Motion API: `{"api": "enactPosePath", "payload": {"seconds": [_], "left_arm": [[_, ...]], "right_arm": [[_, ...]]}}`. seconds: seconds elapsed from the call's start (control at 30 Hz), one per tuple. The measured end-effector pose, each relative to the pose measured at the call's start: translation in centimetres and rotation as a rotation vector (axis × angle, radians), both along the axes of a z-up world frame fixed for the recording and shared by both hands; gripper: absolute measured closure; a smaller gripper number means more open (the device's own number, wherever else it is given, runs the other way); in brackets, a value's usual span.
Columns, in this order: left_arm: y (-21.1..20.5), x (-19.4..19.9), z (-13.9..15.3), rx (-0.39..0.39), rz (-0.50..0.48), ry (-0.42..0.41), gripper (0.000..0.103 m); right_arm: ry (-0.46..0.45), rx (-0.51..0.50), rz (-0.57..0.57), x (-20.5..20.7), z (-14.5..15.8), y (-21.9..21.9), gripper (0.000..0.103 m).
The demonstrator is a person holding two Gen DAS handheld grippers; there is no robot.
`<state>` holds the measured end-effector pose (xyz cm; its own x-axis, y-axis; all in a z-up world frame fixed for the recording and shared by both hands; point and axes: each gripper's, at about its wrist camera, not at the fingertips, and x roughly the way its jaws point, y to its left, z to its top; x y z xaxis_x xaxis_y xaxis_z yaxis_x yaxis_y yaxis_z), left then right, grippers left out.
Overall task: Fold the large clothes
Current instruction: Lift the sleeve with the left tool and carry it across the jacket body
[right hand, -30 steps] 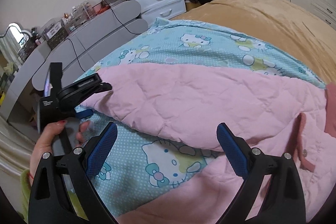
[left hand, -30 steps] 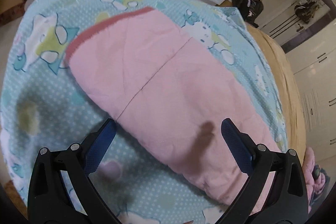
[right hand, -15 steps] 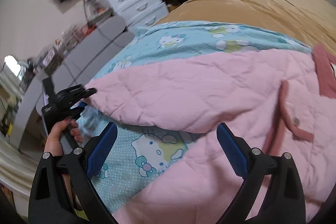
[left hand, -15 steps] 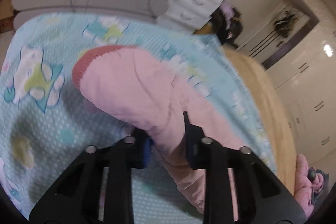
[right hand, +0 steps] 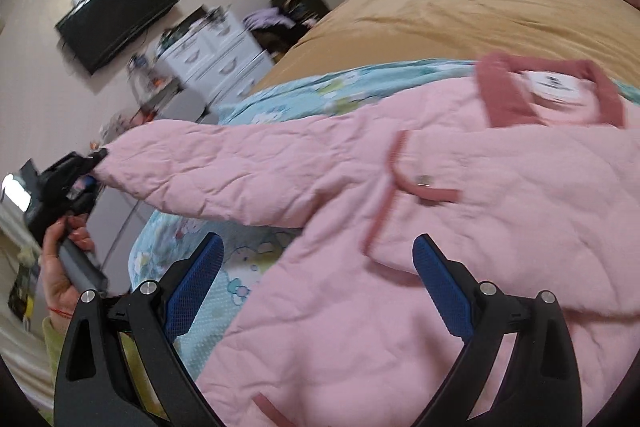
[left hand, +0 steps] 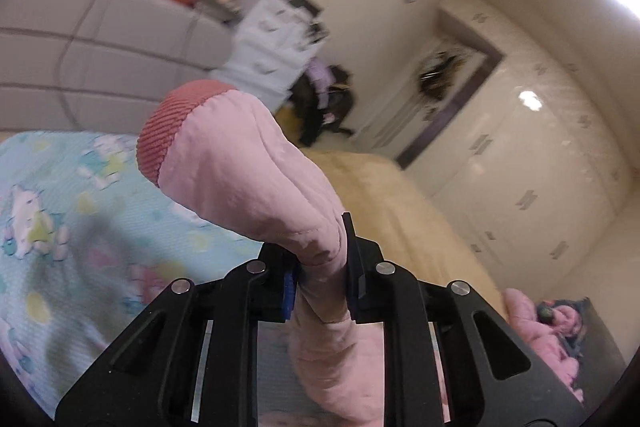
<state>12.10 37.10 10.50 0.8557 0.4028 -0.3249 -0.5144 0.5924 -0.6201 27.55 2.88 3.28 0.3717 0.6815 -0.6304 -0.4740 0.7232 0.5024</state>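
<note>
Left hand-held gripper (left hand: 320,279) is pinching the pink jacket's sleeve (left hand: 248,171) near its ribbed cuff and holding it up off the bed (right hand: 460,11) — probably so it can fold across the jacket (right hand: 500,211). Right hand-held gripper (right hand: 318,287) hovers spread over the body, empty.

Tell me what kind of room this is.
Most likely a home bedroom: a bed with a tan cover and a cartoon-print blanket, a white chest of drawers, and a wall-mounted TV nearby.
</note>
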Motion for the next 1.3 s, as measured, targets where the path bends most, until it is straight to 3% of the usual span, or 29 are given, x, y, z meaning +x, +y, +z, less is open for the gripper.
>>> {"api": "enactPosePath", "payload": {"seconds": [0.23, 0.4, 0.67, 0.9, 1.3], "left_arm": [[-5.5, 1.4, 4.3, 0.083, -0.129, -0.091, 0.092], [-9.6, 3.4, 6.7, 0.148, -0.222, -0.081, 0.092], [-16.8, 4.7, 9.7, 0.302, -0.286, -0.034, 0.092], [-21.5, 6.2, 10.1, 0.381, -0.340, 0.003, 0.092], [-27.1, 8.7, 8.6, 0.439, -0.457, 0.034, 0.092]], "right_arm": [[0.009, 0.011, -0.093, -1.1, 1.0, -6.7, 0.008], [-0.021, 0.007, -0.156, -2.0, 1.9, -11.1, 0.008], [-0.002, 0.083, -0.227, -2.8, 1.8, -16.1, 0.008], [0.004, 0.109, -0.260, -3.1, 1.8, -19.4, 0.008], [0.036, 0.154, -0.343, -3.3, 0.8, -24.4, 0.008]]}}
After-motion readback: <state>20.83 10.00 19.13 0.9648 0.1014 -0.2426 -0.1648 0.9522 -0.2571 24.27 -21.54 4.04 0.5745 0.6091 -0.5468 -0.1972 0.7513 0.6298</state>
